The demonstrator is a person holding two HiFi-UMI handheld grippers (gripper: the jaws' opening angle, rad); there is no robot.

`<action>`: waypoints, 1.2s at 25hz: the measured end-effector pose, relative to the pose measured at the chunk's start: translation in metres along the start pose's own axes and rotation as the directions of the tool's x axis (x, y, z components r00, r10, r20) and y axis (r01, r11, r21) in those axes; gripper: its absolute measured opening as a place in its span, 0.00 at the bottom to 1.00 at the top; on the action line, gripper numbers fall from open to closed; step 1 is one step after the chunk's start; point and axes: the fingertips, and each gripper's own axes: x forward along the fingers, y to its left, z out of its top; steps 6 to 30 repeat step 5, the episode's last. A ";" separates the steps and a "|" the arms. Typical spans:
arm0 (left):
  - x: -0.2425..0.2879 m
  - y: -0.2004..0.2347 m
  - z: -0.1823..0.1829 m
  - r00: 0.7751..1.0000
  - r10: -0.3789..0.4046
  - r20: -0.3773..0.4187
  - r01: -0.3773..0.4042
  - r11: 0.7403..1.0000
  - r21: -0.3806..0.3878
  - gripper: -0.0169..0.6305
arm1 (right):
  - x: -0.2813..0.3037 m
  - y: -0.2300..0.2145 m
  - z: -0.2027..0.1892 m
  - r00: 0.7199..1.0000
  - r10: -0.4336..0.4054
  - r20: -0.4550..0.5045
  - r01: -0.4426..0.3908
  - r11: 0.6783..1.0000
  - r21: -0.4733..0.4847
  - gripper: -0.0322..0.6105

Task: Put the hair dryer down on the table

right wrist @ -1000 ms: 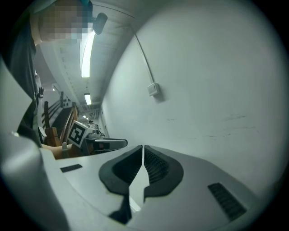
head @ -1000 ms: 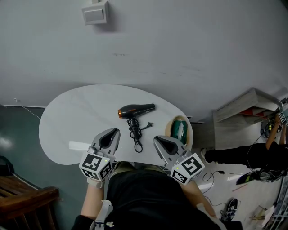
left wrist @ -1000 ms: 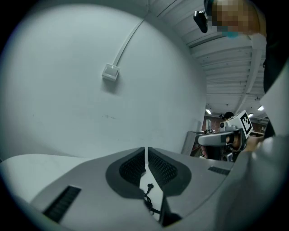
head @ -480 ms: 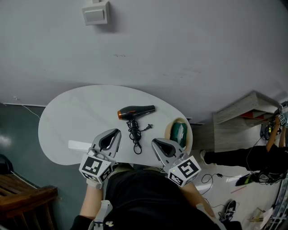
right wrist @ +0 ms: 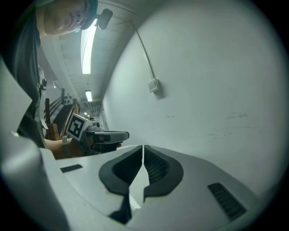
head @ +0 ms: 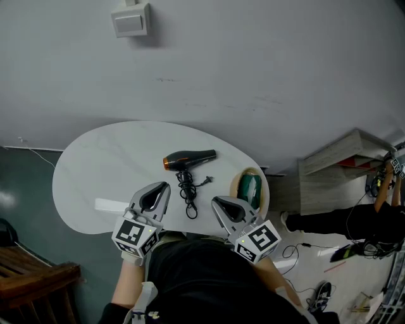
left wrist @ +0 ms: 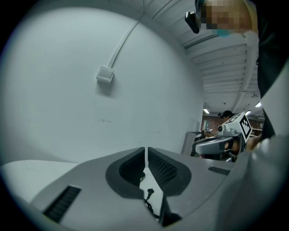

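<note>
A black hair dryer (head: pixel 189 158) with an orange nozzle end lies on its side on the white oval table (head: pixel 95 171). Its black cord (head: pixel 188 192) trails toward the near edge, and the plug (left wrist: pixel 149 192) shows between the jaws in the left gripper view. My left gripper (head: pixel 164 187) hovers at the table's near edge, left of the cord, shut and empty. My right gripper (head: pixel 216 202) sits right of the cord, also shut on nothing. Neither gripper touches the dryer.
A green object in a round wooden tray (head: pixel 251 186) sits at the table's right end. A grey wall with a white box (head: pixel 130 19) stands behind. A wooden bench (head: pixel 31 278) is at lower left. A shelf (head: pixel 342 158) and cables lie at the right.
The right gripper has drawn slightly back toward the person. The hair dryer and the left gripper stay where they were.
</note>
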 end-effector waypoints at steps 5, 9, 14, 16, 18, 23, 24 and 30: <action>0.002 -0.001 -0.002 1.000 -0.003 -0.003 0.003 1.000 -0.020 0.04 | -0.002 -0.002 0.002 1.000 0.005 0.011 -0.005 1.000 0.012 0.09; 0.002 -0.001 -0.002 1.000 -0.003 -0.003 0.003 1.000 -0.020 0.04 | -0.002 -0.002 0.002 1.000 0.005 0.011 -0.005 1.000 0.012 0.09; 0.002 -0.001 -0.002 1.000 -0.003 -0.003 0.003 1.000 -0.020 0.04 | -0.002 -0.002 0.002 1.000 0.005 0.011 -0.005 1.000 0.012 0.09; 0.002 -0.001 -0.002 1.000 -0.003 -0.003 0.003 1.000 -0.020 0.04 | -0.002 -0.002 0.002 1.000 0.005 0.011 -0.005 1.000 0.012 0.09; 0.002 -0.001 -0.002 1.000 -0.003 -0.003 0.003 1.000 -0.020 0.04 | -0.002 -0.002 0.002 1.000 0.005 0.011 -0.005 1.000 0.012 0.09; 0.002 -0.001 -0.002 1.000 -0.003 -0.003 0.003 1.000 -0.020 0.04 | -0.002 -0.002 0.002 1.000 0.005 0.011 -0.005 1.000 0.012 0.09; 0.002 -0.001 -0.002 1.000 -0.003 -0.003 0.003 1.000 -0.020 0.04 | -0.002 -0.002 0.002 1.000 0.005 0.011 -0.005 1.000 0.012 0.09; 0.002 -0.001 -0.002 1.000 -0.003 -0.003 0.003 1.000 -0.020 0.04 | -0.002 -0.002 0.002 1.000 0.005 0.011 -0.005 1.000 0.012 0.09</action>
